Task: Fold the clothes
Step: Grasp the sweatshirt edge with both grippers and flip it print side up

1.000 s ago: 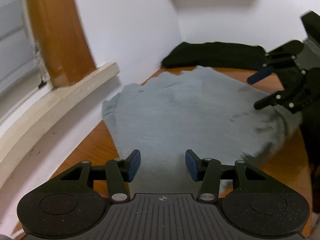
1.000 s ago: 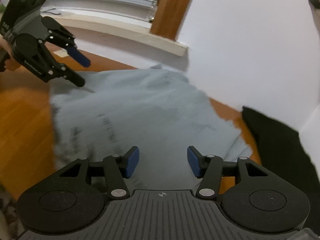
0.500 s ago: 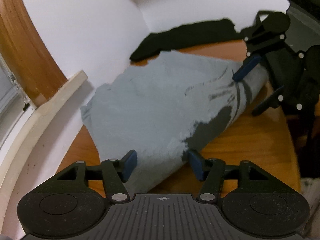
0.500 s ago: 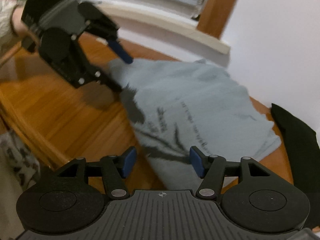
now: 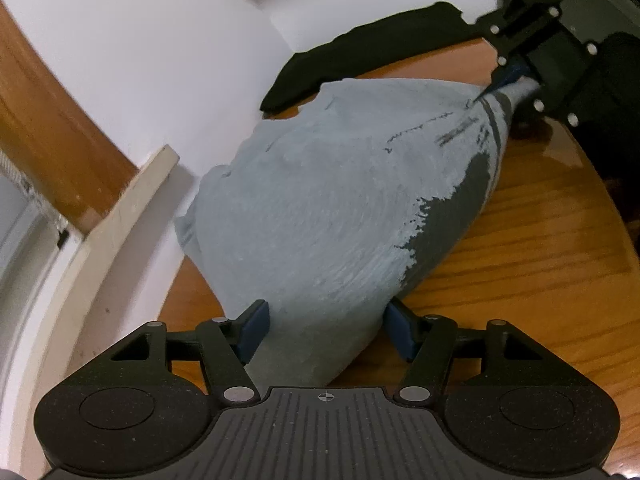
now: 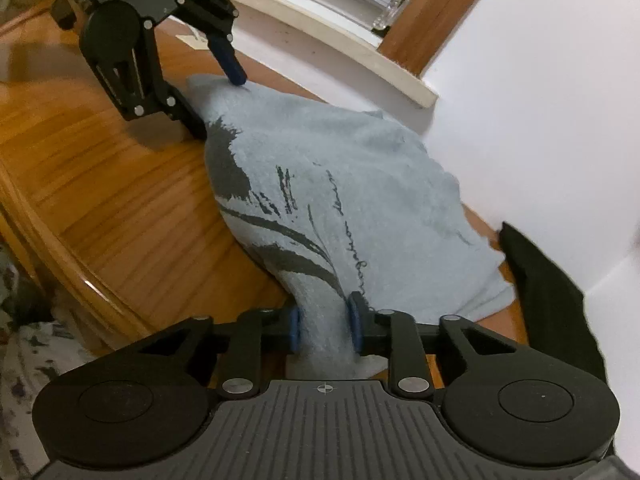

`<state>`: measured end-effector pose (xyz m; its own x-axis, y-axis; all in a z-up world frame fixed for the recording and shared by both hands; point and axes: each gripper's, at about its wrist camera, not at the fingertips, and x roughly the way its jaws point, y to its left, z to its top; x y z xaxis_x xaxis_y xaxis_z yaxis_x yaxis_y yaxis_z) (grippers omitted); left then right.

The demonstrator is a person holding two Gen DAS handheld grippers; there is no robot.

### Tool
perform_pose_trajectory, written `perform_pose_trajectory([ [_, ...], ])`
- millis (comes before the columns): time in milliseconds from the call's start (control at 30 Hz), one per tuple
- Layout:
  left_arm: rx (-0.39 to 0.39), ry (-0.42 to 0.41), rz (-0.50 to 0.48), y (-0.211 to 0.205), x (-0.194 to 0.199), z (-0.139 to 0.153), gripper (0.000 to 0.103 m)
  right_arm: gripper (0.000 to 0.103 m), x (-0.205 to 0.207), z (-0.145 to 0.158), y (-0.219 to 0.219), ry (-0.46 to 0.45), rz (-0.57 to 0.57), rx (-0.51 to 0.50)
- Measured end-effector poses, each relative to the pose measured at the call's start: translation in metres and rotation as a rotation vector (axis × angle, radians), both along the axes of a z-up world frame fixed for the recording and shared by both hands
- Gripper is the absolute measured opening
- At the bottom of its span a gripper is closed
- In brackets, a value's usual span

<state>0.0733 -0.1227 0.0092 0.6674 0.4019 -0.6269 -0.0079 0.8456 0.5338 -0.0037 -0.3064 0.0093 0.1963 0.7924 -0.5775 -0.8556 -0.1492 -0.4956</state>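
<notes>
While my right gripper draws its jaws together, its two blue pads already pinch a bunched corner of the pale grey-blue cotton T-shirt with dark brushstroke print and script lettering, so I count that corner as gripped. In the left wrist view I see the same right gripper at the far upper right, with the cloth pulled to a narrow point at its tips.

My left gripper stands with its jaws apart. The near corner of the T-shirt runs between its blue pads, and I see gaps of bare wood on both sides, so nothing is clamped there. From the right wrist view the left gripper has one blue finger resting on top of the far corner of the shirt and the other black finger low at the cloth's edge.

The T-shirt lies spread on the round, glossy honey-coloured wooden table, stretched between my two grippers, with its far edge against the white wall. Just beyond it, a black folded garment lies on the table along the wall, touching or nearly touching the shirt's edge. A cream window sill with a brown wooden frame post runs behind the table.
</notes>
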Motion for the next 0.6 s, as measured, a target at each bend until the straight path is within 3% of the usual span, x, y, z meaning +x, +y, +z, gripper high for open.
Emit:
perform_pose_trajectory([
  [33,0.017,0.003,-0.005,-0.002,0.001,-0.001,0.066,0.017,-0.002,0.001,-0.001,-0.007,0.000,0.007],
  [67,0.032,0.011,-0.016,-0.004,0.001,-0.002,0.058,0.017,-0.002,0.004,-0.001,-0.005,-0.004,0.022],
  [100,0.048,0.026,-0.027,-0.006,0.003,-0.002,0.039,0.016,-0.001,0.010,-0.002,-0.002,-0.011,0.043],
  [167,0.101,0.047,-0.033,-0.010,0.008,-0.002,0.015,0.014,0.002,0.022,-0.004,0.006,-0.018,0.079],
  [267,0.141,-0.009,-0.034,-0.017,0.008,0.027,0.012,0.013,0.006,0.046,-0.006,-0.003,-0.034,0.139],
  [400,0.169,-0.099,-0.055,-0.024,0.006,0.100,0.011,0.012,0.021,0.093,-0.014,0.000,-0.066,0.231],
  [600,0.213,-0.206,-0.071,-0.034,0.014,0.213,0.010,0.010,0.044,0.192,-0.031,0.015,-0.082,0.388],
])
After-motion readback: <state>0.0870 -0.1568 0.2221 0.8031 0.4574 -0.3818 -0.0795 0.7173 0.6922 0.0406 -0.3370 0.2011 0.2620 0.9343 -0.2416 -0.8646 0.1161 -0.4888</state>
